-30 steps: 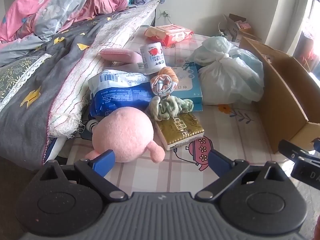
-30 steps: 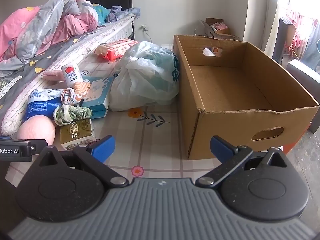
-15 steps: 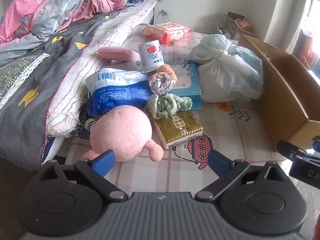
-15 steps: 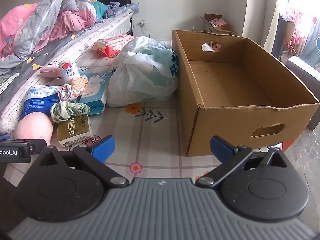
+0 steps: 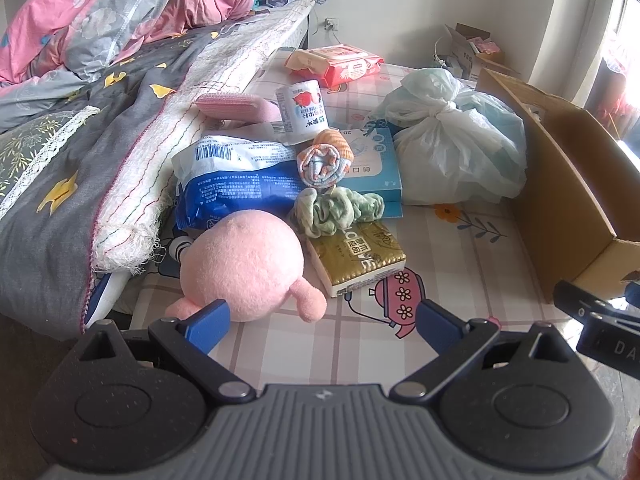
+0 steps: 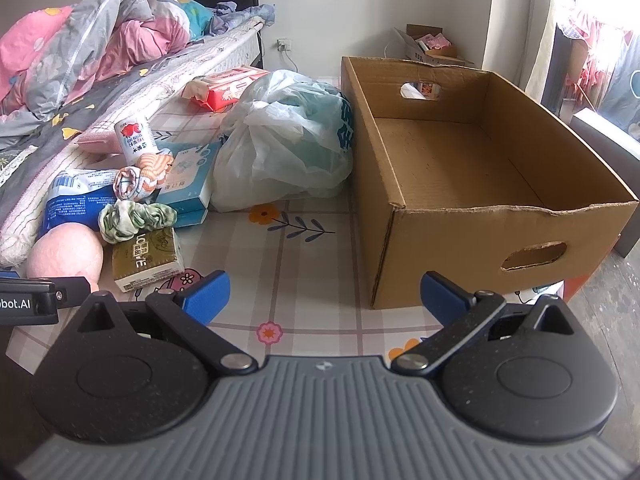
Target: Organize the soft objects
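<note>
A round pink plush toy (image 5: 244, 264) (image 6: 66, 254) lies on the floor mat just ahead of my left gripper (image 5: 322, 322), which is open and empty. Behind the plush sit a green scrunchie (image 5: 336, 210) (image 6: 134, 218), a rolled striped sock (image 5: 324, 162) (image 6: 132, 180), a gold tissue pack (image 5: 356, 256) (image 6: 146, 260) and a blue-and-white soft pack (image 5: 236, 182). An open cardboard box (image 6: 472, 224) (image 5: 560, 184) stands to the right with nothing inside. My right gripper (image 6: 324, 300) is open over the mat, in front of the box's near left corner.
A tied white plastic bag (image 6: 284, 148) rests between the pile and the box. A small can (image 5: 302, 108), a teal box (image 5: 374, 166) and a red wipes pack (image 5: 344, 64) lie farther back. The bed with hanging blanket (image 5: 80, 160) borders the left.
Both views show things slightly shifted downward and nearer, so both grippers have edged a little. Nothing was taken hold of or moved.
</note>
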Tool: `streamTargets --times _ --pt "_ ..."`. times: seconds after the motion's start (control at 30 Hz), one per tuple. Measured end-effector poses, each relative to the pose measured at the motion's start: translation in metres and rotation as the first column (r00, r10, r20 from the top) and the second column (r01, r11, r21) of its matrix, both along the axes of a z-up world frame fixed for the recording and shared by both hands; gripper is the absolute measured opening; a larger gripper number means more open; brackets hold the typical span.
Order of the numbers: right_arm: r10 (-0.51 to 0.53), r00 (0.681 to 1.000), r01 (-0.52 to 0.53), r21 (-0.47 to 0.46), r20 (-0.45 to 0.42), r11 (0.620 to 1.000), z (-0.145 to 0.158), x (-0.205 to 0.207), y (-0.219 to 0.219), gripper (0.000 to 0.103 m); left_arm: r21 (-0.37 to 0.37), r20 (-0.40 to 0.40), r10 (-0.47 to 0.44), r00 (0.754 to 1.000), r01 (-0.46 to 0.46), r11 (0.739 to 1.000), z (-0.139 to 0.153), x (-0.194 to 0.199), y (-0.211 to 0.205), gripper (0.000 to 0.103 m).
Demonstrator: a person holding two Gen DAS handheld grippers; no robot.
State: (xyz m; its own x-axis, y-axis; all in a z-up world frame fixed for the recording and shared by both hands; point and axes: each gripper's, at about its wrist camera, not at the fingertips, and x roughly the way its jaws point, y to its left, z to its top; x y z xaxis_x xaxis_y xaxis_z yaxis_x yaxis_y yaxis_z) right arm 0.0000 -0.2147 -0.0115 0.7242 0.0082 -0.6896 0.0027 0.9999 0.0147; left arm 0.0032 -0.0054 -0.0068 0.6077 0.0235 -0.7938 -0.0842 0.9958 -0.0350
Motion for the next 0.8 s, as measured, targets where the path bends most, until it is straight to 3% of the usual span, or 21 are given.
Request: streamTargets --times 0.8 --pt "-0.001 1.0 0.001 0.007 -0.011 1.0 -0.0024 -0.0011 -0.0025 0.102 0.001 -0.001 0.0 1.0 0.0 1.0 -0.0002 -0.0008 0.0004 0.1"
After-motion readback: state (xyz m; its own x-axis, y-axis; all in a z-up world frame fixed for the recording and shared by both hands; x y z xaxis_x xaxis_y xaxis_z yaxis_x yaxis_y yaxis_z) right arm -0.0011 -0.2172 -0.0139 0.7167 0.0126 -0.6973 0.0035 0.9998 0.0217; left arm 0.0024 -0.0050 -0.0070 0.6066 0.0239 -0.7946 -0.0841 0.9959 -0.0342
